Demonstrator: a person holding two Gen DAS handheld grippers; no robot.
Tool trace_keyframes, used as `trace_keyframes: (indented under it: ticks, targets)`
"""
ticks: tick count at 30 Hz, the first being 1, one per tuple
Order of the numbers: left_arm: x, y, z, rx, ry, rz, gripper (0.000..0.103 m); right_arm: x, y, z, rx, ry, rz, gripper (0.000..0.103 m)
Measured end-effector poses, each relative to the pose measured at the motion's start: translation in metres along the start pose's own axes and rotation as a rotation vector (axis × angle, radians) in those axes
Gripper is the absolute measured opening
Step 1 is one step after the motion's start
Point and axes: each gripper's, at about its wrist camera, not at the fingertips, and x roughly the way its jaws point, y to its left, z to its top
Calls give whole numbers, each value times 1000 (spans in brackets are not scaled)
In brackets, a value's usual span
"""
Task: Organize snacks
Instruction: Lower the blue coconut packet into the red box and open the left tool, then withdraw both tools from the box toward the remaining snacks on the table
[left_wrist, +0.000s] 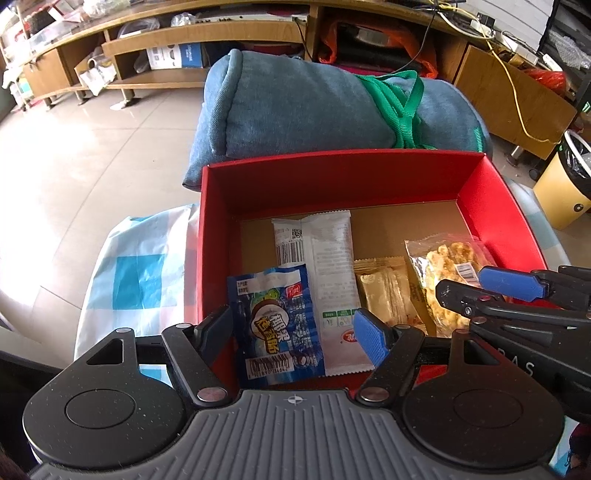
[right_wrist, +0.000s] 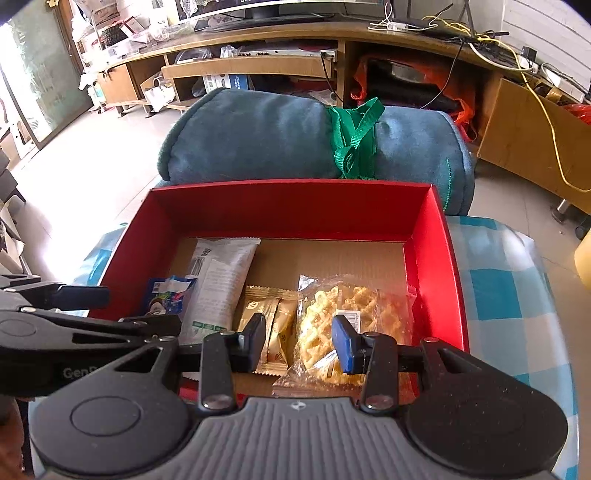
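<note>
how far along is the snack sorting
Done: four packets lie side by side in the red box: a blue packet, a white packet, a gold packet and a clear bag of crisps. In hand: nothing; the left gripper and right gripper hover empty over them. Left: no loose snacks visible outside the box.

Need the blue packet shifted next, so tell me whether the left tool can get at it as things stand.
Probably yes. The left tool hangs open over the blue snack packet, which lies on top at the red box's near-left corner, nothing covering it. The box wall stands close beside one finger.
</note>
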Motion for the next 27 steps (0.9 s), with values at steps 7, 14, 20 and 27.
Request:
trace_keyframes:
  ticks: [7,14,20,27]
  targets:
    - [-13,2,-6,-1,-17,-27,79,-17,4,-5,3,-16,2,36]
    - [-23,4,-17,-1,-18,-63,81,-29,3,-20,3,3,2,39]
    - [-35,-4,-30,33,-27,-102,81,-44,-3,-43,12,24,-12,41]
    - [-40,-20,-47,67,-11,-149,82,-66,-14,-62,38,20,-29,43]
